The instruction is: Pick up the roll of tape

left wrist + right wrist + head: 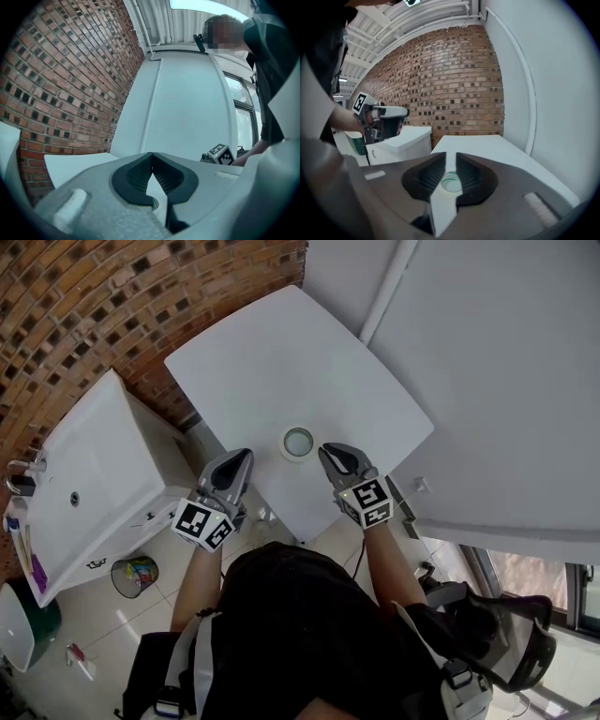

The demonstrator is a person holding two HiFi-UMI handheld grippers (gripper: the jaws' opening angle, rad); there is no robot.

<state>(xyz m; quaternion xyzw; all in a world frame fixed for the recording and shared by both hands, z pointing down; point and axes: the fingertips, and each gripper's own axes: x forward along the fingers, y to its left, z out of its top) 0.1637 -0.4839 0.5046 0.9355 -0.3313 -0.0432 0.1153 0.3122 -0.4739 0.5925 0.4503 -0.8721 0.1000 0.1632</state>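
Observation:
The roll of tape (pixel 298 442), pale with a greenish core, lies flat on the white table (pixel 281 362) near its front edge. My right gripper (pixel 325 450) is just to the right of the roll, its tips close to the roll's rim. In the right gripper view the jaws (pixel 451 154) stand a narrow gap apart with nothing gripped, and the roll of tape (pixel 451 182) shows through that gap on the table (pixel 487 145). My left gripper (pixel 246 454) hovers at the table's front-left edge, left of the roll. Its jaws (pixel 152 153) meet at the tips and hold nothing.
A brick wall (pixel 94 296) runs behind and left of the table, a white wall (pixel 506 381) to its right. A white cabinet (pixel 84 474) stands at the left, with a small waste bin (pixel 134 576) and a green bin (pixel 23 624) on the tiled floor.

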